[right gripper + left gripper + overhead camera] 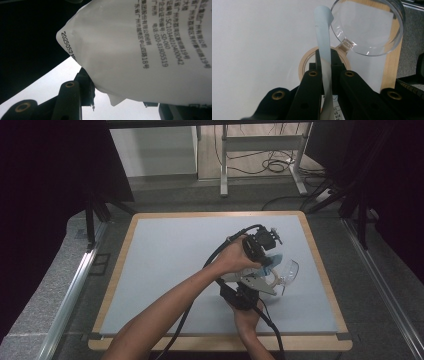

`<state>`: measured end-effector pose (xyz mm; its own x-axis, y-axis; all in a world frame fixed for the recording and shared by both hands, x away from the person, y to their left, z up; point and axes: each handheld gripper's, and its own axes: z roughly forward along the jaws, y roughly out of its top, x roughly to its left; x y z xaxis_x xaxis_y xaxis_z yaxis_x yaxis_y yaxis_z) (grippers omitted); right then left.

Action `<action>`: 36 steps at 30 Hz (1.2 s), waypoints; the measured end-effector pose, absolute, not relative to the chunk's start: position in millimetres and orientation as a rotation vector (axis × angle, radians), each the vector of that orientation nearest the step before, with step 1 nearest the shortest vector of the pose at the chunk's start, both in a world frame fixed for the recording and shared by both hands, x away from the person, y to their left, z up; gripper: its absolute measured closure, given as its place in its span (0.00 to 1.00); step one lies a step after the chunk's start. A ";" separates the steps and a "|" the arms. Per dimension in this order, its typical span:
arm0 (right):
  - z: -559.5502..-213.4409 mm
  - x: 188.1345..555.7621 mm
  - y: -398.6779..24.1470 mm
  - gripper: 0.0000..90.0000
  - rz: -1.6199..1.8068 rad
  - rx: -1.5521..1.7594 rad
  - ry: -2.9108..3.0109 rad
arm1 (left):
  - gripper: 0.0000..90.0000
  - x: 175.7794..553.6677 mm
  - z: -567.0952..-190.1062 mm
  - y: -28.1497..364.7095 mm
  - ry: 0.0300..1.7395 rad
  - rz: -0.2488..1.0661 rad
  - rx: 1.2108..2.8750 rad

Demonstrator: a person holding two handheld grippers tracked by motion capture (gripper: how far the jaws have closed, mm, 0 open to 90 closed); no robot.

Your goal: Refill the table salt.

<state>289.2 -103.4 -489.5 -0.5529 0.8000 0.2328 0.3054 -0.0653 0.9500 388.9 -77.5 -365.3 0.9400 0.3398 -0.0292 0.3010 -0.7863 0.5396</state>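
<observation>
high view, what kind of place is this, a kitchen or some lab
Likely a lab or recording workspace, not a kitchen: a bare wood-edged table with dark curtains on both sides, loose cables on the floor behind, and metal frame legs.

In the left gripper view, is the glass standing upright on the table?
No: the glass lies tipped, with its open mouth toward the camera beyond the packet edge.

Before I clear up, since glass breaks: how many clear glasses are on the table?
1: a clear glass lies on its side at the table's right half, just beyond both grippers; hands may hide others.
</observation>
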 end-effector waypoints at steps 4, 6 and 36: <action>-489.0 289.0 -103.5 0.60 1.654 1.182 1.810 | 1.00 389.1 -365.3 -77.6 0.454 0.092 2.533; -488.9 289.1 -103.6 0.60 1.653 1.179 1.809 | 1.00 389.1 -365.5 -77.8 0.454 0.091 2.534; -487.1 287.8 -103.4 0.61 1.664 1.186 1.801 | 1.00 389.1 -366.9 -79.1 0.451 0.089 2.542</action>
<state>287.8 -103.4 -487.1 -0.5509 0.7990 0.2410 0.3031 -0.0775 0.9498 389.1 -79.1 -366.9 0.9415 0.3358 -0.0295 0.2991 -0.7918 0.5326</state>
